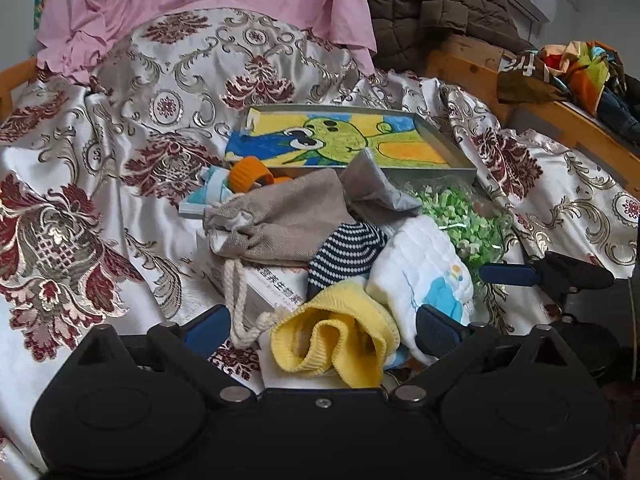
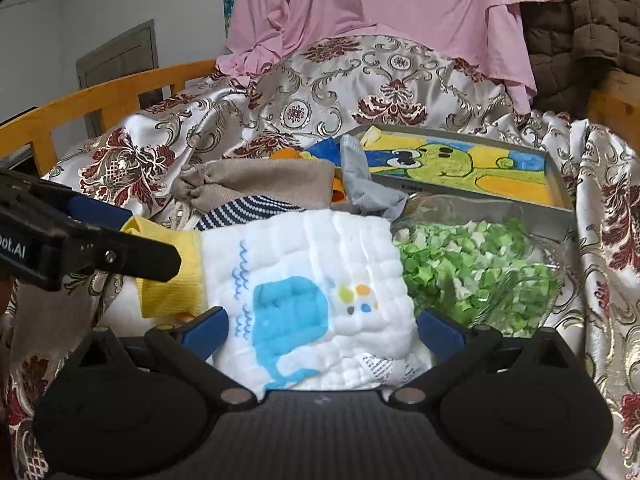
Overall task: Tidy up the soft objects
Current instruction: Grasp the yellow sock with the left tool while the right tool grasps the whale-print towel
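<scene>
quilted white cloth (image 2: 320, 280) | ribbed yellow cuff (image 1: 332, 340) | both hand-held grippers (image 1: 320, 328) (image 2: 322, 330) spread wide

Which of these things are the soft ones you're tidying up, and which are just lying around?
For the job:
whale cloth
yellow cloth
striped sock
beige pouch
grey cloth
left tongs, right tongs, both open

Just lying about:
framed drawing
bag of green bits
white box
pink sheet
</scene>
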{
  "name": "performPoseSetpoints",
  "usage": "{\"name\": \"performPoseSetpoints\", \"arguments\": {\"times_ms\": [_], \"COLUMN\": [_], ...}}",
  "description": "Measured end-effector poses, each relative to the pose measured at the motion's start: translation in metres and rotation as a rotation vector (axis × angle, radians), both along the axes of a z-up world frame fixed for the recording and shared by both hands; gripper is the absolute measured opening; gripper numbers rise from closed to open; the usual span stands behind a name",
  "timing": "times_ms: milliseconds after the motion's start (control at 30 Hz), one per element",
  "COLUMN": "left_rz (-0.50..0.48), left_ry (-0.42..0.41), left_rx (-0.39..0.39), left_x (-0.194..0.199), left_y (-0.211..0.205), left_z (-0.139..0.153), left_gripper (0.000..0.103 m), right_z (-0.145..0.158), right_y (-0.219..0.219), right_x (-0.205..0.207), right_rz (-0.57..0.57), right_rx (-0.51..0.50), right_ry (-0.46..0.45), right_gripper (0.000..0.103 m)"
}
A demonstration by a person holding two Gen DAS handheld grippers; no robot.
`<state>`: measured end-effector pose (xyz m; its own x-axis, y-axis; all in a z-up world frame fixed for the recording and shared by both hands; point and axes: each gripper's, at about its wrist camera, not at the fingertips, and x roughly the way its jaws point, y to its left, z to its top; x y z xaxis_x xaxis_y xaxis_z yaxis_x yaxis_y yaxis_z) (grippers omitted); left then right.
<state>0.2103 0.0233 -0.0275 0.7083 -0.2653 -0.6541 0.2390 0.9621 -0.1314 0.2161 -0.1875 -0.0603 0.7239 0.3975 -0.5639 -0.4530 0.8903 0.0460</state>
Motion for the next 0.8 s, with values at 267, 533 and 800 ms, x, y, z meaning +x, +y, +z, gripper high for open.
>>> {"name": "performPoseSetpoints", "arguments": {"times_ms": [267, 533, 800], "left_rz": [-0.002, -0.036, -0.179], "left_ry": [0.017, 0.037, -0.111], "left_rx": [-0.024, -0.033, 0.160], "left_x": [0.001, -0.001, -0.027], "left_y": [0.002, 0.000, -0.031], "left_z": [-0.005, -0.007, -0.003], "left_gripper": [0.089, 0.060, 0.040], "right_z": [-0.003, -0.003, 0.000], "right_y": [-0.006, -0.006, -0.001], "right_x": [0.002, 0.003, -0.005], "right_rz": [-0.006, 0.009, 0.042], "right_rx": [0.053, 0.068, 0.065], "right_ry": [0.024, 0.046, 0.046], "right_gripper": [0.100, 0.085, 0.055]}}
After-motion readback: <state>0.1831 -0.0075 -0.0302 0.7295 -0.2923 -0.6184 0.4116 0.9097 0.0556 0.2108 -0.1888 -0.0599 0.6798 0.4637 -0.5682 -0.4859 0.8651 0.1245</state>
